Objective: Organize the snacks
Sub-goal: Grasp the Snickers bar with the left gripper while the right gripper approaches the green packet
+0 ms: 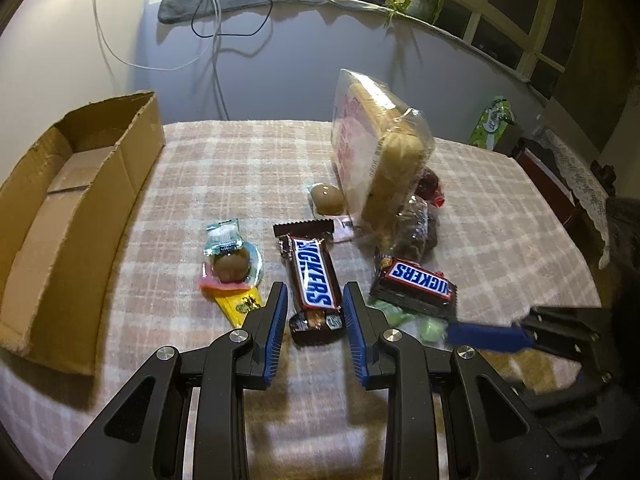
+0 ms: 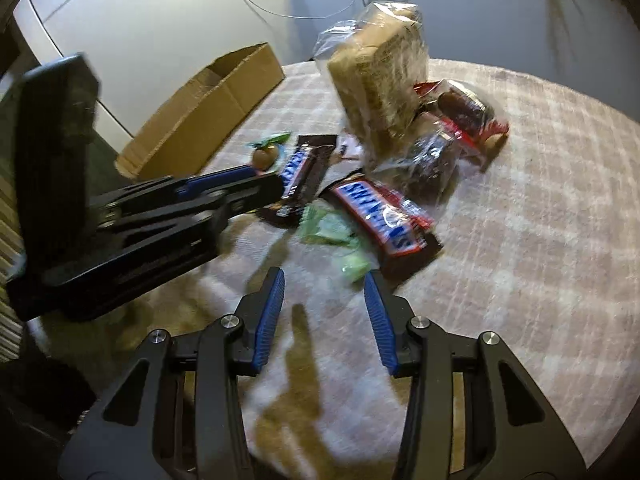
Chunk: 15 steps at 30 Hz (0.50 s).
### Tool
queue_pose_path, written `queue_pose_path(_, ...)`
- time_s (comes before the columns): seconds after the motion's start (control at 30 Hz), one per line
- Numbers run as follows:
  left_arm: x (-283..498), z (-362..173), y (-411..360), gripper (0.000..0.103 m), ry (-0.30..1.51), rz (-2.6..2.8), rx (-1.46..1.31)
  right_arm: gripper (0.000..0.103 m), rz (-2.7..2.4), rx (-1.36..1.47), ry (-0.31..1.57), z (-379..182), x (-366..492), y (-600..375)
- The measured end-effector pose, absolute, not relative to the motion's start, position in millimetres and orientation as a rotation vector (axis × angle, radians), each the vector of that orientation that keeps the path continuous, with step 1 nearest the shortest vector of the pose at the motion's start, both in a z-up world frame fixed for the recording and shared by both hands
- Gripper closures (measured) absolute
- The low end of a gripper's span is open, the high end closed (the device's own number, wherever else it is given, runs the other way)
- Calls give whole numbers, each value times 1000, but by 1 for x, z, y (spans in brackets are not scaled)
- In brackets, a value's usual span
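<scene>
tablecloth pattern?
Pink-and-white plaid tablecloth; clearest in the left wrist view.

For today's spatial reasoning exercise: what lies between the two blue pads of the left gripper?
In the left wrist view, the lower end of a Snickers bar lies between the open left gripper pads, on the checked tablecloth.

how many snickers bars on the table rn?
2. One Snickers bar lies between the open left tongs; the second Snickers bar lies right of it. Others may hide under the pile.

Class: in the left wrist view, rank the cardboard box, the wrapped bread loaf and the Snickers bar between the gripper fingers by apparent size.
1. cardboard box
2. bread loaf
3. Snickers bar, though its nearness to the camera enlarges it.
</scene>
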<state>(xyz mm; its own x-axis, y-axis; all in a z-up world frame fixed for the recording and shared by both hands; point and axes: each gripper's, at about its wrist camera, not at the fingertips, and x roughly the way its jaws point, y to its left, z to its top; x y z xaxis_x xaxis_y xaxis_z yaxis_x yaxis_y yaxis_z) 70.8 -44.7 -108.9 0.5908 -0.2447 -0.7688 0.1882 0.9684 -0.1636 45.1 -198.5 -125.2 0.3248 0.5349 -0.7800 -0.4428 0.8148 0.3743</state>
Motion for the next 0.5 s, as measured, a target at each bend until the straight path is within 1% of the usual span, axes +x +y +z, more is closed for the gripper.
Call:
queue_pose_path(0.17, 78, -110, -42, 74, 906, -250, -67, 59, 590, 88, 1072, -136, 52, -192)
queue_pose_path(0.3, 83, -113, -41, 68, 914, -252, -64, 59, 516, 61, 1049, -135, 56, -188)
queue_pose_path(0.5, 89, -120, -45, 67, 927, -262, -51, 59, 467, 15, 1033, -137, 64, -178)
